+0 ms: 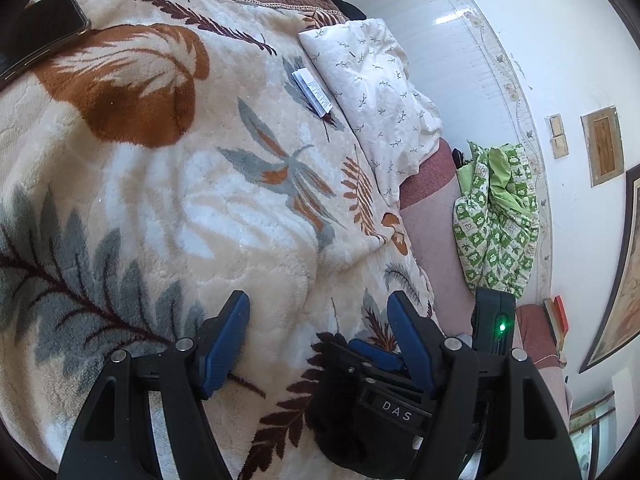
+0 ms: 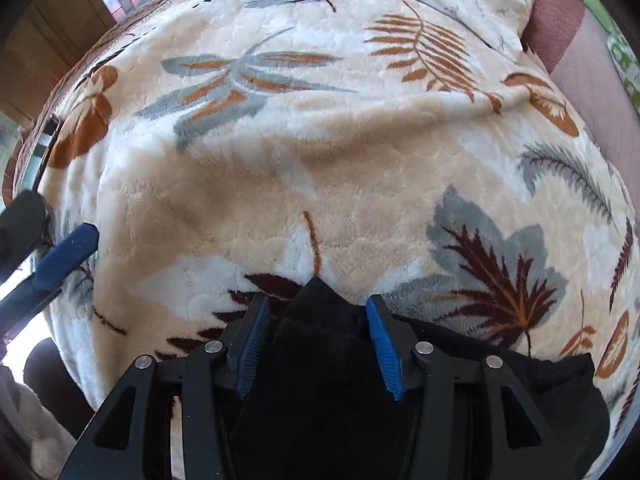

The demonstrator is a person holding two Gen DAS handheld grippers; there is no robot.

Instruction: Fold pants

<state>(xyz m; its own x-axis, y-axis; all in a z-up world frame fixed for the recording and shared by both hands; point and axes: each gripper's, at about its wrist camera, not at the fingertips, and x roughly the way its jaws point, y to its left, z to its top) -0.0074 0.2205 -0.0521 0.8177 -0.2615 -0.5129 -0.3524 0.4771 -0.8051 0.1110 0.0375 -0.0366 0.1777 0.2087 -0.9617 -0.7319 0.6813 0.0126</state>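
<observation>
The black pants [image 2: 320, 380] lie bunched on the leaf-patterned blanket [image 2: 320, 160] at the near edge of the bed. In the right wrist view a peak of the black cloth rises between my right gripper's [image 2: 318, 308] open blue fingers [image 2: 380, 344]; the fingers stand on either side and do not clamp it. My left gripper [image 1: 318, 304] is open and empty above the blanket, left of the pants [image 1: 340, 420]. The right gripper [image 1: 384, 364] shows low in the left wrist view, over the black cloth. The left gripper's blue finger [image 2: 64, 256] shows at the left edge of the right wrist view.
A floral pillow [image 1: 376, 92] and a folded paper leaflet [image 1: 312, 90] lie at the far end of the bed. A dark phone [image 1: 44, 28] lies at the far left. A green patterned cloth [image 1: 496, 216] hangs beside the bed by the wall.
</observation>
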